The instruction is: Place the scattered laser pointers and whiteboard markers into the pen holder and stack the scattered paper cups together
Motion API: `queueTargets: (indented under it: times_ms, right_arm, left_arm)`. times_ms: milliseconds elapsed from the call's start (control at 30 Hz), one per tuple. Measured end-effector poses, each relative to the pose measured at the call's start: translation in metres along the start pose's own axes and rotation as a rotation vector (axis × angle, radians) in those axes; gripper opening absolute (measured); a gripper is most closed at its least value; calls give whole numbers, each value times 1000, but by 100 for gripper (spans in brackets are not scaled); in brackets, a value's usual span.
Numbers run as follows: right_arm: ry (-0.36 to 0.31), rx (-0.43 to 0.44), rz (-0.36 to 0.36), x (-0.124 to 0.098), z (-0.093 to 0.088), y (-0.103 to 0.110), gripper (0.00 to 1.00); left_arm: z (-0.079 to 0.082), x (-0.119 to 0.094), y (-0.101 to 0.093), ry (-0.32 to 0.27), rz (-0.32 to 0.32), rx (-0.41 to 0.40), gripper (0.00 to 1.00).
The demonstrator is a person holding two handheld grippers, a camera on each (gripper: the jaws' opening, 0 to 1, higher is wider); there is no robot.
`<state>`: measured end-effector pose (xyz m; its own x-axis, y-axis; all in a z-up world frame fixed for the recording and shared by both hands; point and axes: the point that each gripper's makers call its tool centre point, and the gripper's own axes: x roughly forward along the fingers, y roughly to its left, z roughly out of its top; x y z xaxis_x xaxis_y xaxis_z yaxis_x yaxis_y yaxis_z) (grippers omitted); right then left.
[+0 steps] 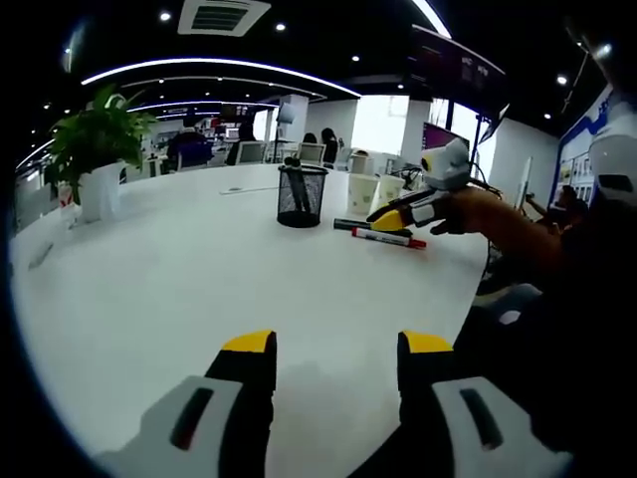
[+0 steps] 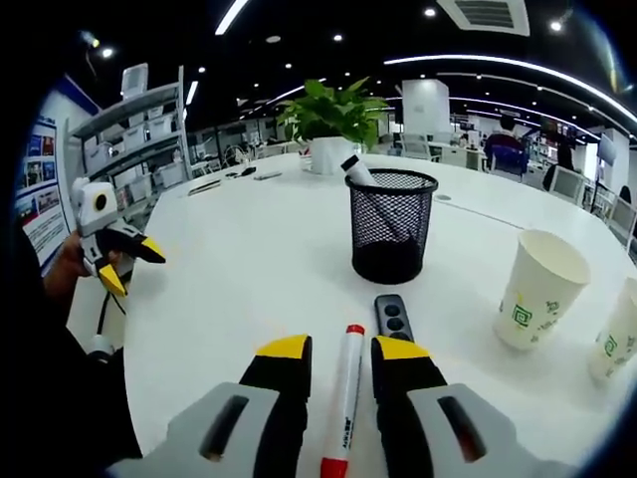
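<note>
marker [image 2: 343,403] lies between parted jaws of right tool [image 2: 340,357], ungripped; left tool [image 1: 336,344] open, over bare table [image 1: 199,279].

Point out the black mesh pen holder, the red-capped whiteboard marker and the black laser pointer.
black mesh pen holder [image 2: 391,227]: right gripper view, mesh wall.
red-capped whiteboard marker [image 2: 344,398]: right gripper view, white barrel between the jaws.
black laser pointer [image 2: 393,317]: right gripper view, buttoned top face.

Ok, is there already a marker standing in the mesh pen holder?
Yes, in the right gripper view one marker leans inside the black mesh pen holder, its tip sticking above the rim.
</note>
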<state>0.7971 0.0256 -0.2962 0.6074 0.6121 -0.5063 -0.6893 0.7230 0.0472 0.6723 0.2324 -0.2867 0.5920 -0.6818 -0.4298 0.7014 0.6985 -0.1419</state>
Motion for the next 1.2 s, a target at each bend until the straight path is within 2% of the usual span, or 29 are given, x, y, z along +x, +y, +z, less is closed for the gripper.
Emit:
queueTargets:
  times_ms: [600, 1200]
  right_arm:
    - [24, -25, -20, 9, -7, -2, 25]
    - [19, -34, -12, 17, -7, 6, 24]
  left_arm:
    - [2, 2, -3, 2, -5, 5, 50]
    - [-2, 0, -1, 7, 0, -5, 50]
